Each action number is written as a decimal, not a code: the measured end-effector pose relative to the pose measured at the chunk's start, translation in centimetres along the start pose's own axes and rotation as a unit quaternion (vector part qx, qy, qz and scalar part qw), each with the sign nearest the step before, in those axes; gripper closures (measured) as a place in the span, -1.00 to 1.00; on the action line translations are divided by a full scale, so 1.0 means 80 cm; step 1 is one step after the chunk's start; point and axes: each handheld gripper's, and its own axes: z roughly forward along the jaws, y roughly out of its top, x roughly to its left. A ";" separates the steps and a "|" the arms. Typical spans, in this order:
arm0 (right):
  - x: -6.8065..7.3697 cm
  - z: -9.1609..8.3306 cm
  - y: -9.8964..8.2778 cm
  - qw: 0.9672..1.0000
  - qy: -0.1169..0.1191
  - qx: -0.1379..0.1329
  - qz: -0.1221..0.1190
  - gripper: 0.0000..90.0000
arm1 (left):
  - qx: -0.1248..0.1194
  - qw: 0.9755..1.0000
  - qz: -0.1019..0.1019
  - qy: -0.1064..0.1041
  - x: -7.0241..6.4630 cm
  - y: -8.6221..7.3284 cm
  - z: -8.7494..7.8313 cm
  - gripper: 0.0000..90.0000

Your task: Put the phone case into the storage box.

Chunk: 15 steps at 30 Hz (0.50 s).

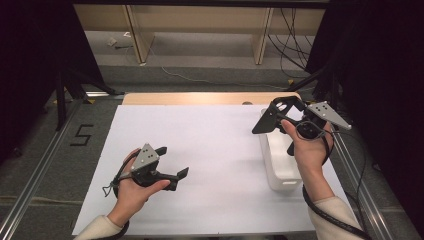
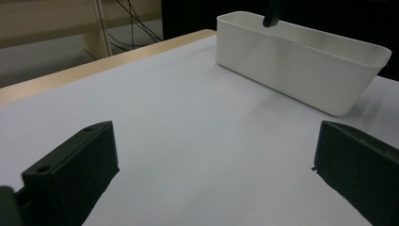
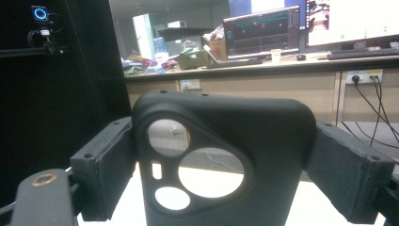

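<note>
Held thing: a black, soft-looking phone case with a rounded camera cut-out stood upright between the jaws of the right gripper; in the right gripper view each pad pressed on one side edge of the case.
Cut-out: that view showed one large round hole, two smaller round holes and a small slot, with the pale table surface visible through them.
Right gripper: clenched on the black phone case, raised above the far right part of the table, over the far end of a white rectangular plastic bin; the right hand gripped its handle and a black cable trailed from it toward the near right edge.
Case in the high view: a dark flat shape tilted at the gripper's tip, above the bin's far left corner.
White bin: it sat on the right side of the table, long axis running near to far; the left gripper view showed its wall and a dark tip hanging just above its rim.
Left gripper: released, jaws spread wide apart with nothing between them; it was held low over the near left part of the table by the left hand, pointing right toward the bin and well apart from it.
Table: a white sheet covered it, with a light wooden edge showing along the far side.
</note>
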 end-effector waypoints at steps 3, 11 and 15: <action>-0.002 -0.001 0.001 1.000 -0.003 -0.001 0.000 -0.66 | 0.000 1.000 0.000 0.000 0.000 0.000 0.000 -1.00; -0.008 -0.001 0.000 1.000 -0.011 0.000 -0.001 -0.66 | 0.000 1.000 -0.001 0.000 0.000 0.000 0.000 -1.00; -0.010 -0.002 -0.001 1.000 -0.014 0.002 -0.003 -0.66 | 0.000 1.000 0.000 0.000 0.000 0.000 -0.001 -1.00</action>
